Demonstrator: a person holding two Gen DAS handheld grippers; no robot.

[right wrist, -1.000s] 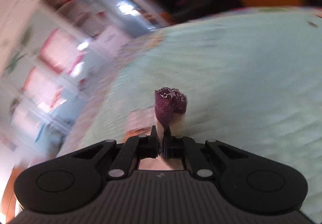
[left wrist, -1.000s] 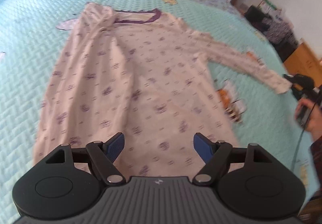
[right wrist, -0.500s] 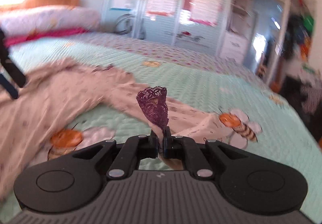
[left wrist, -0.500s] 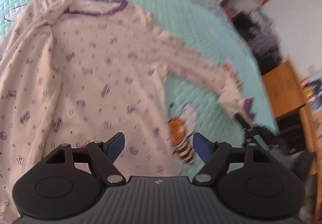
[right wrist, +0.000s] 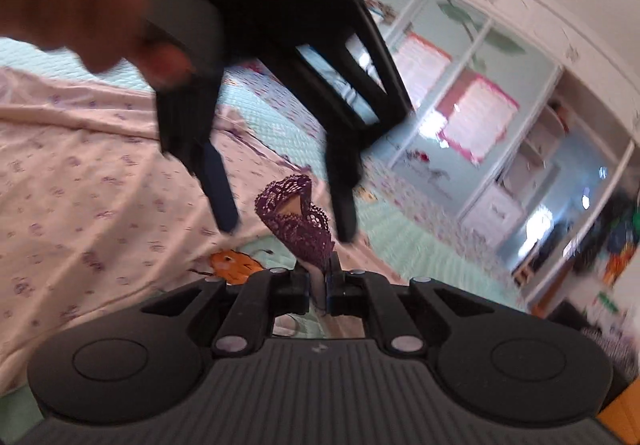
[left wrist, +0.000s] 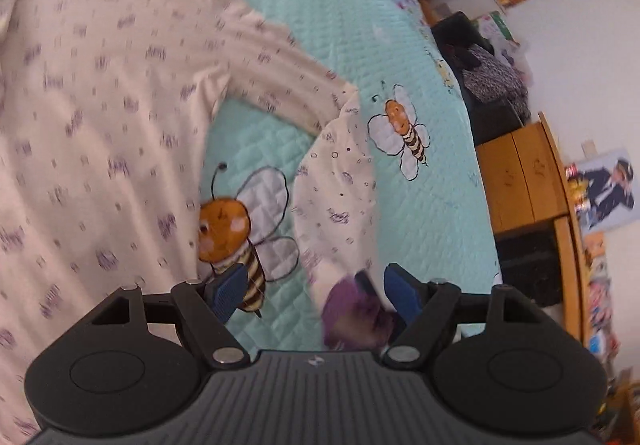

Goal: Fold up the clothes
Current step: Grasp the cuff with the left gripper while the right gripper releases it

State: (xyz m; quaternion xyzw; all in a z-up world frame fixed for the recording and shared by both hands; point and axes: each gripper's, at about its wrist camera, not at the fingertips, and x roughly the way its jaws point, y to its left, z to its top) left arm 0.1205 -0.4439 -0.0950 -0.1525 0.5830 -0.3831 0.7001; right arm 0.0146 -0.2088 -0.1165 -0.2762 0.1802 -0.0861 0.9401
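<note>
Our right gripper (right wrist: 318, 287) pinches the nightgown's (left wrist: 100, 105) lace cuff (right wrist: 294, 217); our left gripper (left wrist: 312, 293) hangs spread. Spread on the bedspread (left wrist: 440, 205), the gown looks light, limp: best gripped at hems.

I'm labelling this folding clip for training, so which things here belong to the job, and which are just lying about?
Part of the job:
- nightshirt spread on the bed
- its sleeve, doubled back
- purple lace cuff, clamped in the right gripper
- left gripper, open, by the cuff

Just lying about:
- bee quilt
- wooden cabinet
- wardrobe doors
</note>
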